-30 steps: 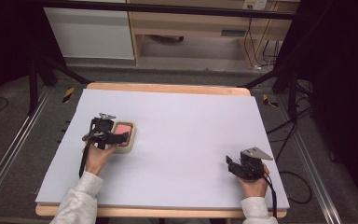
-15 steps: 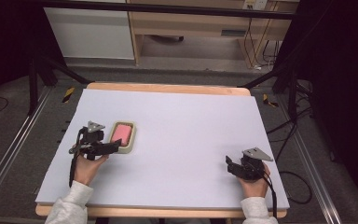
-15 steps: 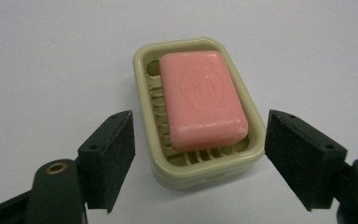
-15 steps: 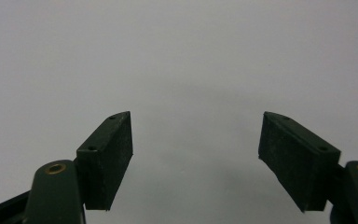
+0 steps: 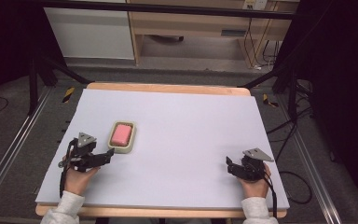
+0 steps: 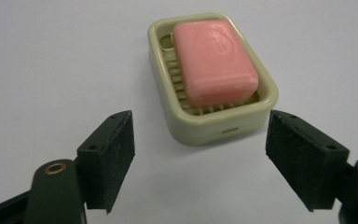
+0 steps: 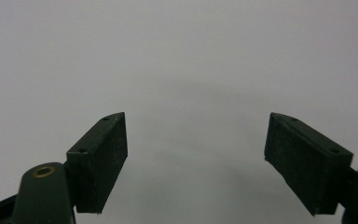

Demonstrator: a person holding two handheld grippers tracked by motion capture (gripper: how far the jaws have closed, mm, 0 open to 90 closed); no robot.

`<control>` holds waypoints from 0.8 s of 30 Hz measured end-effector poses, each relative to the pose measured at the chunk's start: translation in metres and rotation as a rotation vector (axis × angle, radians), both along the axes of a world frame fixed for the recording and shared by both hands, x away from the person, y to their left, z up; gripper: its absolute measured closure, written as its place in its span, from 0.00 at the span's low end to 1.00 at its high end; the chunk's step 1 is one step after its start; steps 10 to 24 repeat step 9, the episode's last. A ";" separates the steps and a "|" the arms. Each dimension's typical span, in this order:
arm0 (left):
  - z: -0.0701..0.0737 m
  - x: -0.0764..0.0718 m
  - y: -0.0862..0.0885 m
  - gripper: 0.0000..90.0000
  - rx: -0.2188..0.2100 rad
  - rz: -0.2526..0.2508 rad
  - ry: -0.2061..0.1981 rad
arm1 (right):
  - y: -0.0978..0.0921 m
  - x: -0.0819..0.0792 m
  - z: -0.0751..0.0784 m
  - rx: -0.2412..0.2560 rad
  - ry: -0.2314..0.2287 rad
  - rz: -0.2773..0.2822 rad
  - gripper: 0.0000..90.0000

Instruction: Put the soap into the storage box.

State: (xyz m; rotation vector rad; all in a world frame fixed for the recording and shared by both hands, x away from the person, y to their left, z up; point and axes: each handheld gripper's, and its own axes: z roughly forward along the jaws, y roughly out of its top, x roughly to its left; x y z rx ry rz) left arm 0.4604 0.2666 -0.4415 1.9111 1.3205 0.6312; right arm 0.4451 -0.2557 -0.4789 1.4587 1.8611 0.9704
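Left gripper (image 6: 200, 154) stands released just short of the soap dish (image 6: 214, 123) (pink soap (image 6: 212, 60) inside), apparently lined up to grasp; right gripper (image 7: 196, 154) idles, spread empty.

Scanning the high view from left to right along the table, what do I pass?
Left gripper → soap dish holding the pink soap → bare stretch of white tabletop → right gripper.

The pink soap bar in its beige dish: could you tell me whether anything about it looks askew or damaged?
Nothing stands out. The pink soap bar lies intact inside the beige ribbed plastic dish, slightly off-centre toward one side.
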 end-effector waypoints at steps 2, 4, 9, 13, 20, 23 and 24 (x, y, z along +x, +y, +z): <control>-0.003 -0.005 0.004 0.25 -0.001 0.006 -0.007 | -0.001 0.000 0.000 -0.005 0.002 -0.001 0.23; -0.007 -0.009 0.009 0.24 0.004 0.012 -0.012 | -0.001 0.000 0.000 -0.007 0.002 -0.001 0.23; -0.013 -0.016 0.019 0.22 0.013 0.033 -0.005 | -0.003 0.000 0.000 -0.005 0.011 -0.007 0.21; -0.013 -0.016 0.019 0.22 0.013 0.033 -0.005 | -0.003 0.000 0.000 -0.005 0.011 -0.007 0.21; -0.013 -0.016 0.019 0.22 0.013 0.033 -0.005 | -0.003 0.000 0.000 -0.005 0.011 -0.007 0.21; -0.013 -0.016 0.019 0.22 0.013 0.033 -0.005 | -0.003 0.000 0.000 -0.005 0.011 -0.007 0.21; -0.013 -0.016 0.019 0.22 0.013 0.033 -0.005 | -0.003 0.000 0.000 -0.005 0.011 -0.007 0.21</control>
